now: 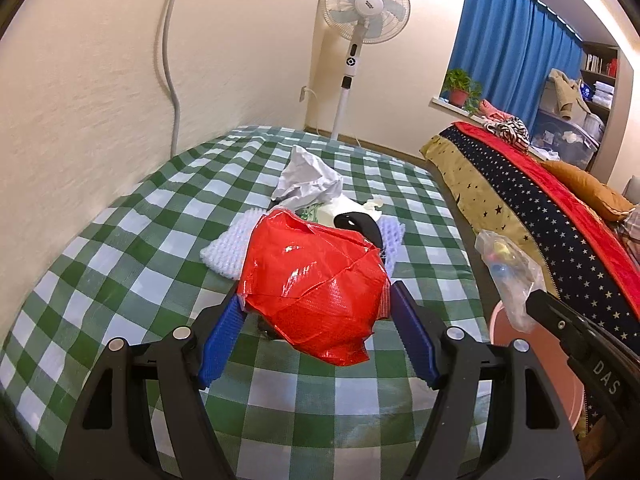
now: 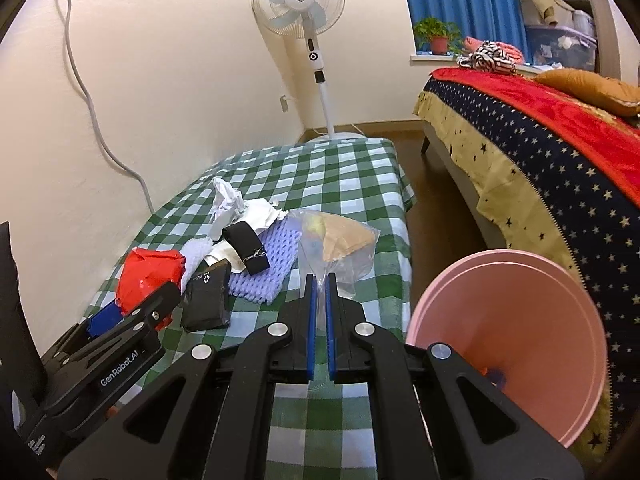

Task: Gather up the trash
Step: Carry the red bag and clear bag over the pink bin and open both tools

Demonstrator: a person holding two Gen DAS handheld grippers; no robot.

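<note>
Green-and-white checked cloth covers a low table beside a cream wall, with a white pedestal fan standing beyond its far end. To the right stands a bed under a star-patterned cover, behind it a blue curtain and a potted plant on the sill.

Left gripper: blue-padded jaws set wide and pressing on both flanks of a crumpled red plastic bag, which fills the gap between them, above the cloth.

Right gripper: jaws pressed almost together, pinching the neck of a clear plastic bag that holds a tan item and a few small coloured bits. The bag's body reaches forward over the table's right edge.

Remaining litter lies in a heap at mid-table: crumpled white paper, a sheet of pale lilac foam netting, a black band resting on it, and a flat black packet nearest the camera.

Pink bin: tilted with its mouth toward the camera, between table and bed, just right of the right gripper.
</note>
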